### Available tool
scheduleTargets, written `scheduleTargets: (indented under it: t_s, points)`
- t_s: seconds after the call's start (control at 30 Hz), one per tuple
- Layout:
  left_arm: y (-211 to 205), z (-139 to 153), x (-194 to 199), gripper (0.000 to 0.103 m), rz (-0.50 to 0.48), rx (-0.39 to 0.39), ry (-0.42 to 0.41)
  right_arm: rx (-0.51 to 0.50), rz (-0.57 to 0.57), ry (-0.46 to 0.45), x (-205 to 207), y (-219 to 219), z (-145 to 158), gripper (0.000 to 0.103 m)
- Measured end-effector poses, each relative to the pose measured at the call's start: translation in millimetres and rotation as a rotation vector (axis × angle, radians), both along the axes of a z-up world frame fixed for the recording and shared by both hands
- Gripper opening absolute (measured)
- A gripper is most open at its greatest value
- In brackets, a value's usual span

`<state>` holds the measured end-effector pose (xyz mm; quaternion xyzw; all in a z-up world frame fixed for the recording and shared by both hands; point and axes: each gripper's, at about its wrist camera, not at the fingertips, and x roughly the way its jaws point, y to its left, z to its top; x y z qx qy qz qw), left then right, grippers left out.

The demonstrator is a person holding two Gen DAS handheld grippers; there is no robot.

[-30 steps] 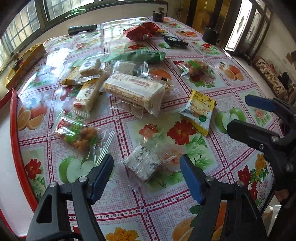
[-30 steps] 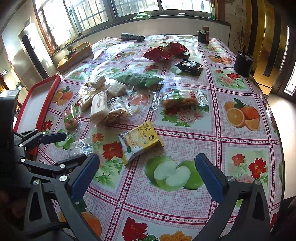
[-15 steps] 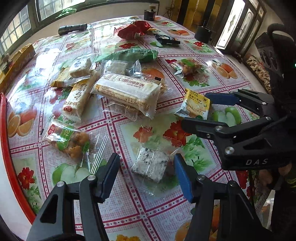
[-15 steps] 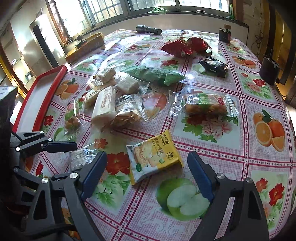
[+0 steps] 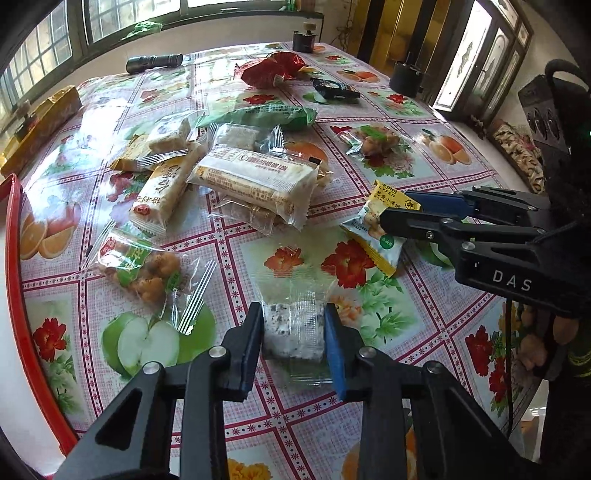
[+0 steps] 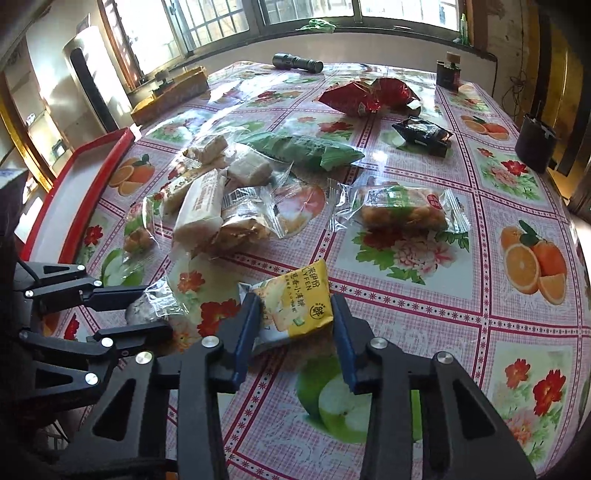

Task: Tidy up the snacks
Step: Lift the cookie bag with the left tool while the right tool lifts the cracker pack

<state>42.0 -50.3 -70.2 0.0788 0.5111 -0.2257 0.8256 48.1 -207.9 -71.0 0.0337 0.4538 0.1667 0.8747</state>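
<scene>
Daylight enters through the windows [image 6: 303, 14] beyond the claws. Strong glare washes out the tablecloth [image 5: 122, 110] at its far end. Fisheye distortion bends the frame edges. Detail near the claws is sharp; corners fall dark.

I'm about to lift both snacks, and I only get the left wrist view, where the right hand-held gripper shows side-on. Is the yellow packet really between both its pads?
Observer: Yes. The right wrist view shows the yellow packet between both blue pads of the right hand-held gripper. Its jaws are closing and the packet looks pinched narrow.
Operator: Does any of it stick out past the tips?
Observer: Its far end does, printed face up, pointing toward the pile.
Operator: Where does the red tray end?
Observer: The red tray has its far corner just short of the yellow box, with a gap of tablecloth between them.
</scene>
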Motion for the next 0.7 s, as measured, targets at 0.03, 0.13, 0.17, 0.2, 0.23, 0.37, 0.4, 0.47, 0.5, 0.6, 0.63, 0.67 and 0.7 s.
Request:
scheduleTargets:
  t_s: [0.03, 0.13, 0.17, 0.2, 0.23, 0.37, 0.4, 0.47, 0.5, 0.6, 0.63, 0.67, 0.7]
  points:
    - [1.2, 0.2, -0.8, 0.032, 0.007, -0.003, 0.001, 0.001, -0.002, -0.005, -1.4, 0.1, 1.2, 0.037]
    - [5.3, 0.4, -3.7, 0.032, 0.019, -0.016, 0.011, 0.014, 0.004, 0.019, -0.7, 0.4, -0.7, 0.04]
    - [6.7, 0.7, -4.5, 0.032, 0.024, -0.018, 0.014, 0.013, 0.005, 0.018, -0.7, 1.4, -0.9, 0.045]
    - [7.6, 0.9, -5.3, 0.032, 0.026, -0.021, 0.018, 0.004, 0.002, 0.011, -1.6, 2.9, -0.4, 0.049]
    - [8.2, 1.1, -6.0, 0.032, 0.027, -0.026, 0.022, -0.009, 0.004, 0.003, -2.5, 4.8, 0.3, 0.056]
    - [12.5, 1.6, -9.0, 0.032, 0.032, -0.035, 0.032, -0.048, 0.14, -0.042, -7.9, 13.9, 9.4, 0.062]
    - [13.0, 1.9, -9.3, 0.032, 0.033, -0.036, 0.031, -0.081, 0.21, -0.071, -9.6, 17.7, 12.4, 0.062]
    - [13.1, 1.3, -8.9, 0.032, 0.035, -0.042, 0.038, -0.154, 0.367, -0.117, -8.9, 24.6, 13.8, 0.062]
    - [12.7, 1.5, -9.1, 0.032, 0.038, -0.039, 0.037, -0.179, 0.456, -0.125, -6.5, 27.9, 13.3, 0.062]
    - [13.7, 3.1, -11.9, 0.032, 0.043, -0.044, 0.042, -0.205, 0.649, -0.111, 8.1, 30.1, 11.1, 0.063]
    - [13.5, 3.1, -12.3, 0.032, 0.044, -0.043, 0.044, -0.207, 0.681, -0.093, 14.7, 29.7, 9.4, 0.063]
    - [13.6, 3.1, -12.5, 0.032, 0.044, -0.044, 0.046, -0.207, 0.712, -0.068, 20.7, 29.3, 6.9, 0.063]
    - [13.8, 2.8, -12.6, 0.032, 0.048, -0.042, 0.048, -0.206, 0.741, -0.037, 26.7, 28.7, 3.6, 0.063]
